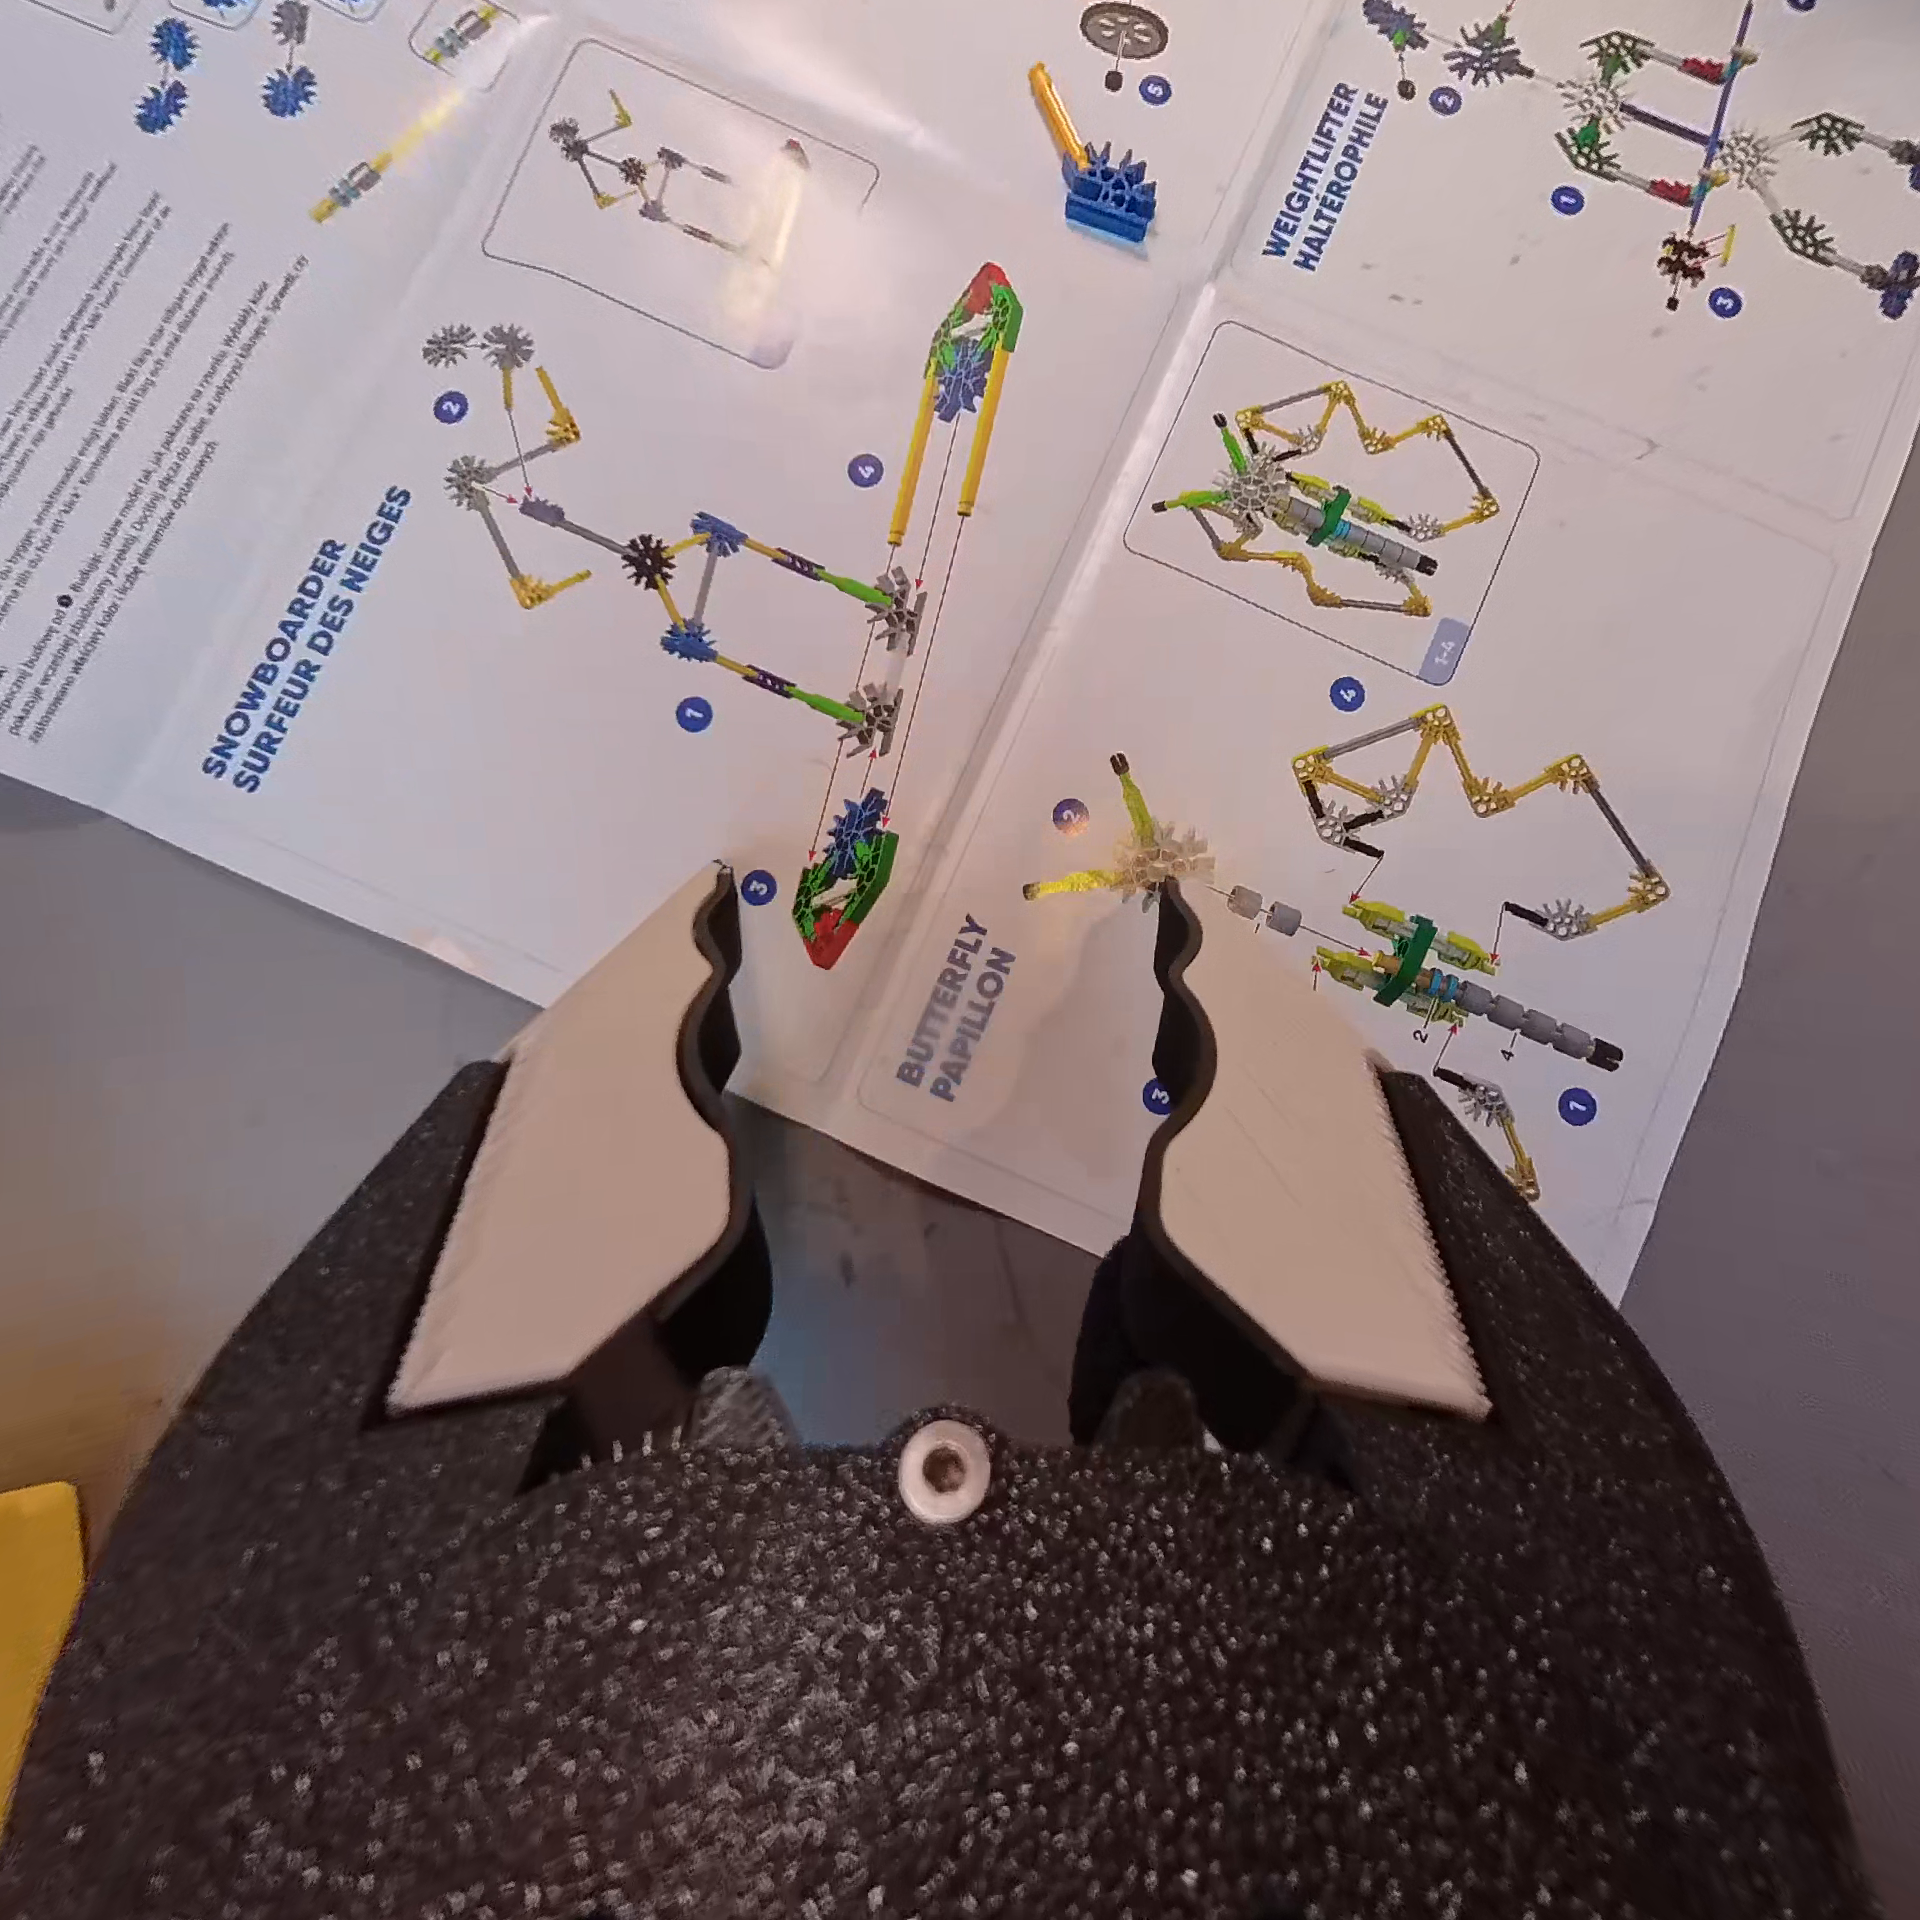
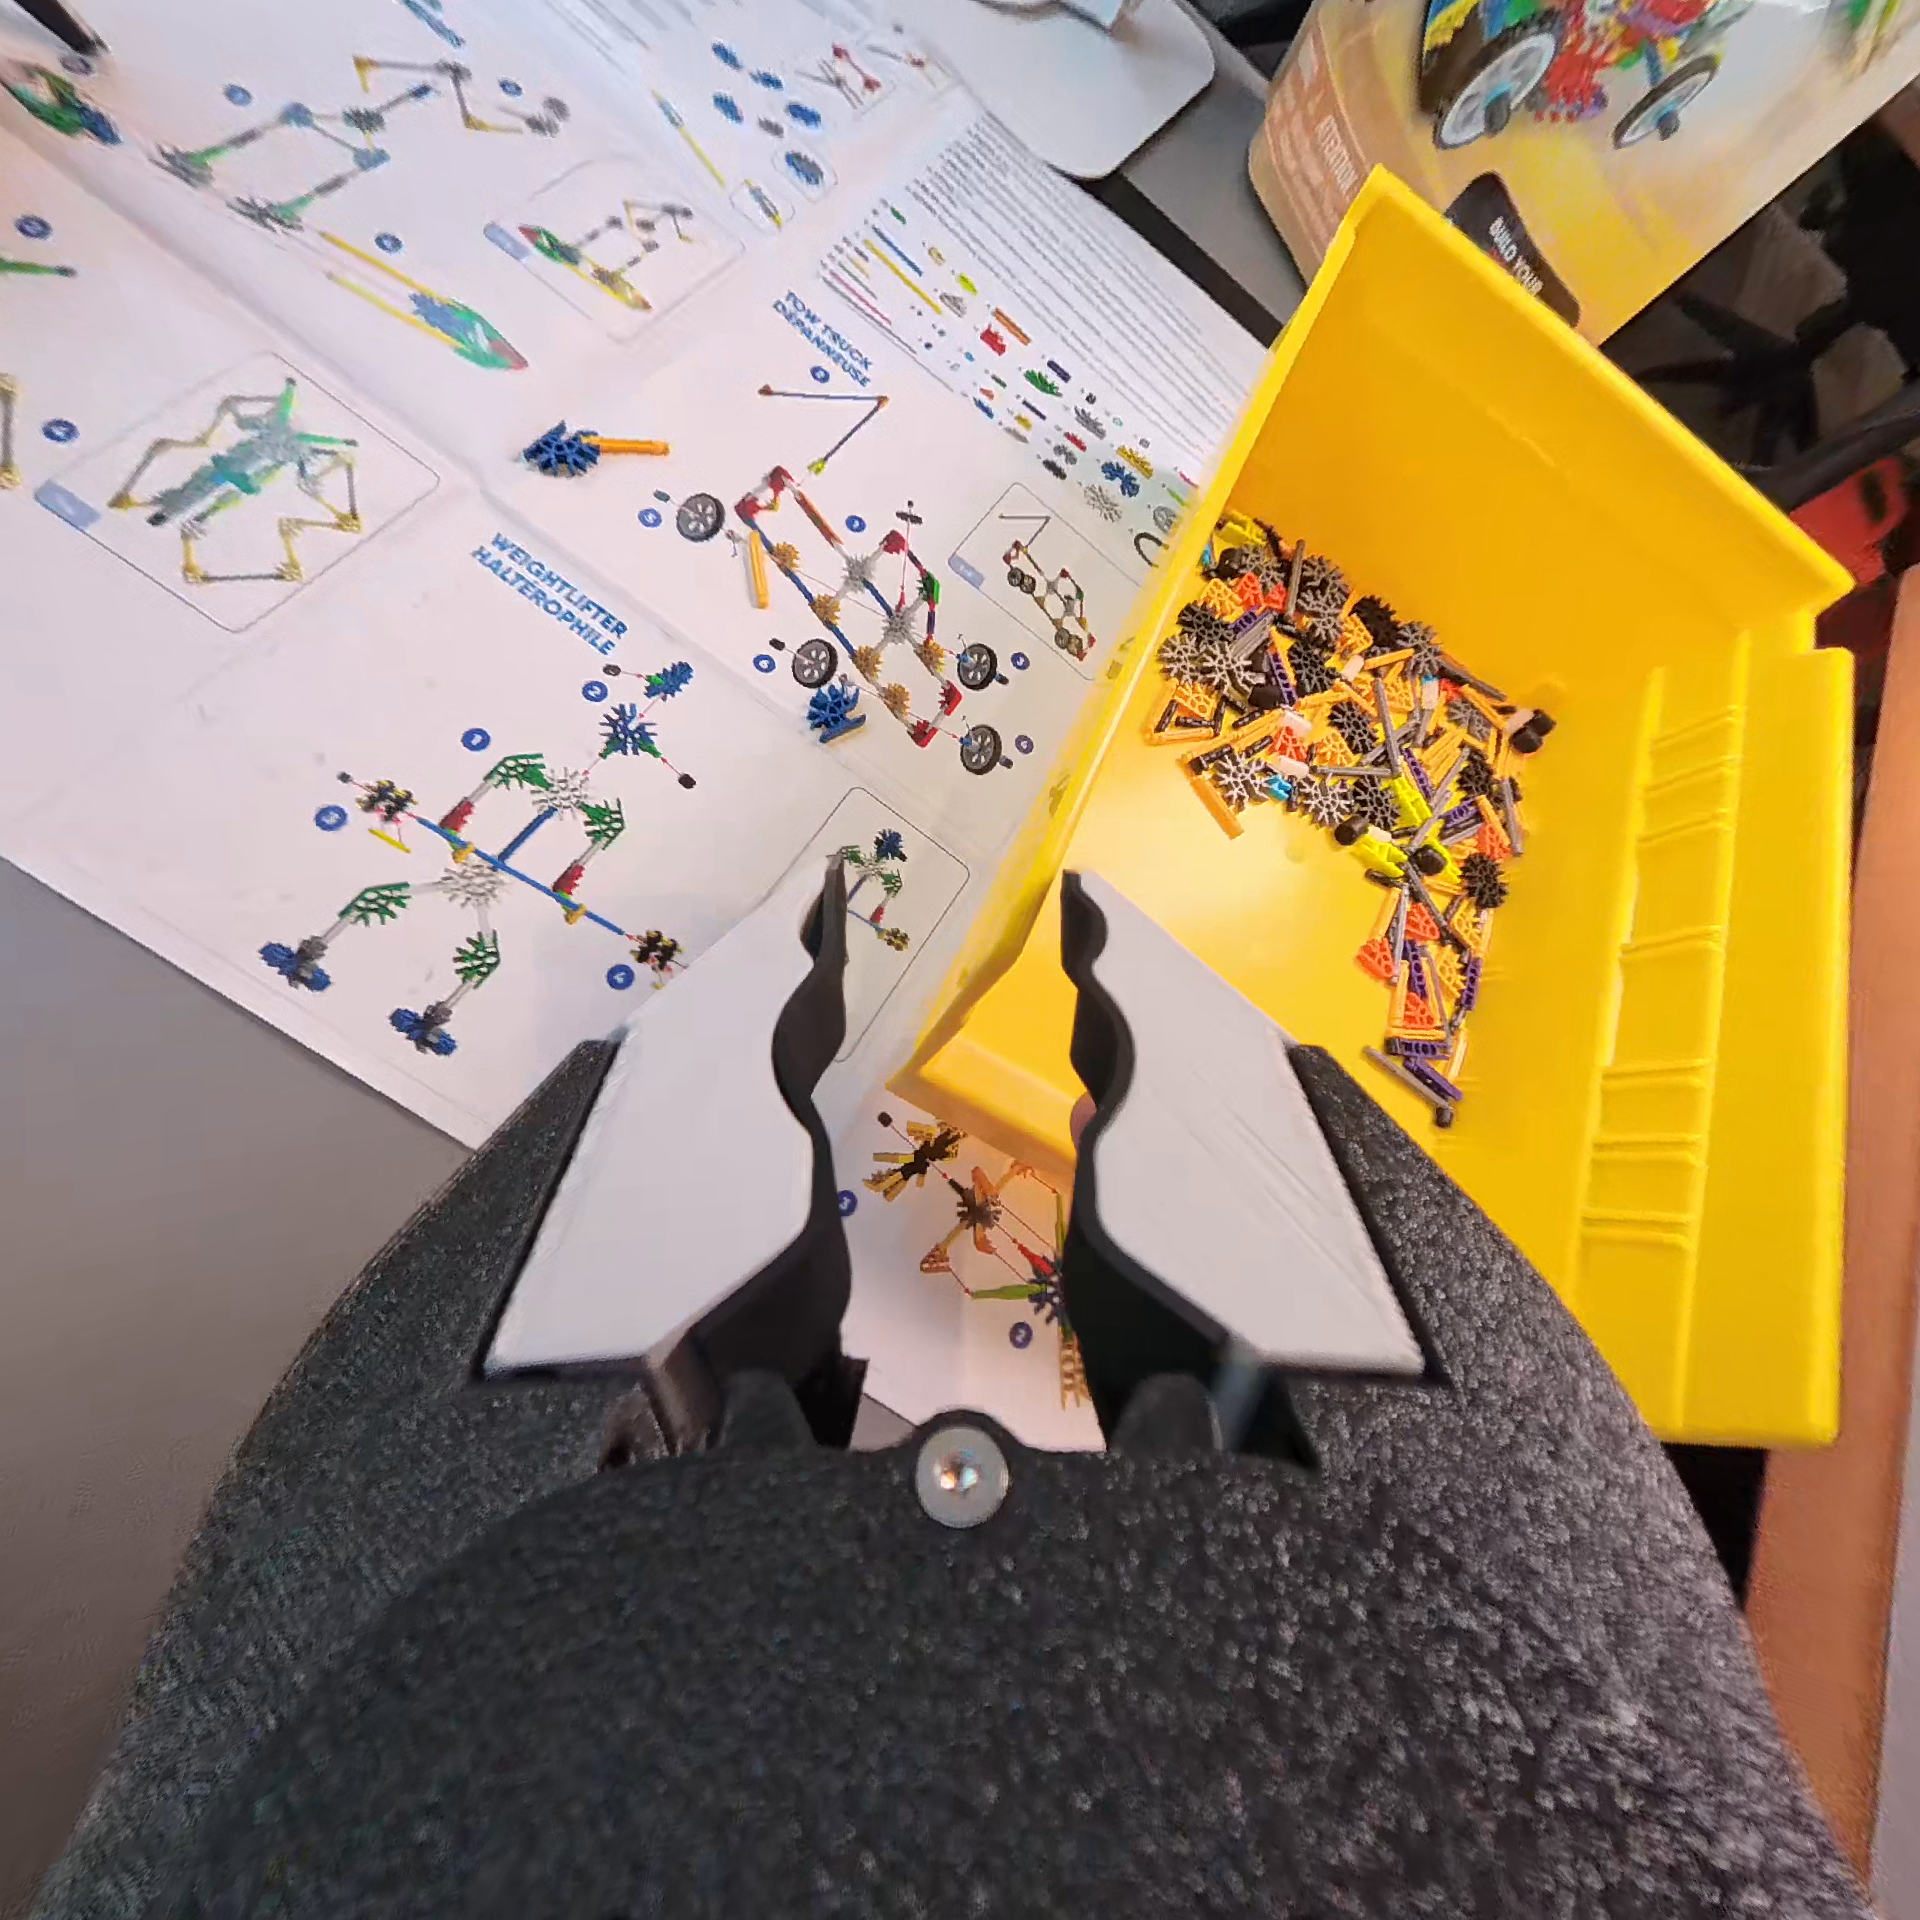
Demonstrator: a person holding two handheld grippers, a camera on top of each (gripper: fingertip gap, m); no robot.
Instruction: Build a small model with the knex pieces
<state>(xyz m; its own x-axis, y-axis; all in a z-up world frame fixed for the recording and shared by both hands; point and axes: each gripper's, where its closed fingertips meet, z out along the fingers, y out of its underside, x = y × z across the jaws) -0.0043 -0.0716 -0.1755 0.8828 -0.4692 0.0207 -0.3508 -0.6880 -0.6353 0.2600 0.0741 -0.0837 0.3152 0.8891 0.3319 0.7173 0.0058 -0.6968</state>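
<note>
My left gripper (image 1: 943, 883) is open and empty, hovering over a large white instruction sheet (image 1: 623, 831) printed with coloured model diagrams. A small blue connector with a yellow rod (image 1: 1101, 177) lies on the sheet well beyond its fingertips. My right gripper (image 2: 951, 876) is open and empty, over the near left corner of a yellow plastic bin (image 2: 1455, 468). The bin holds a pile of small orange, grey, black and purple building pieces (image 2: 1351, 748). The same blue connector with its rod (image 2: 582, 449) shows on the sheet in the right wrist view (image 2: 312, 644).
Another blue connector (image 2: 836, 712) seems to lie on the sheet near the bin. A printed cardboard box (image 2: 1558, 125) stands behind the bin. The grey table (image 1: 208, 987) shows left of the sheet. A yellow edge (image 1: 36, 1579) sits at the lower left of the left wrist view. Some 30 centimetres of space lies between my two pairs of fingers. The blue connector (image 2: 836, 712) is about 12 centimetres from my right fingertips and 25 centimetres from my left.
</note>
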